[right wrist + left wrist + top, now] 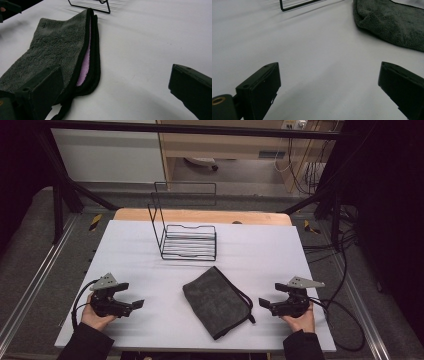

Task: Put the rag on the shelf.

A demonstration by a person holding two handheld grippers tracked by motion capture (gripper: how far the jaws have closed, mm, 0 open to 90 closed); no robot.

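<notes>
In the left gripper view the folded grey cloth [392,22] runs off the top and right edges, and the wire rack [297,5] shows just a bottom bar. In the right gripper view the rack [92,5] is cropped at the top, and the cloth's [50,52] near end sits behind the right tool's [115,87] jaw.

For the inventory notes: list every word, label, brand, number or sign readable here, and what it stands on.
None can be read.
Grey towel: no tag or print visible.
Wire rack: bare wire, no label.
White table cover: plain.
Yellow-black hazard stripes on the floor: a marking, no lettering.
</notes>
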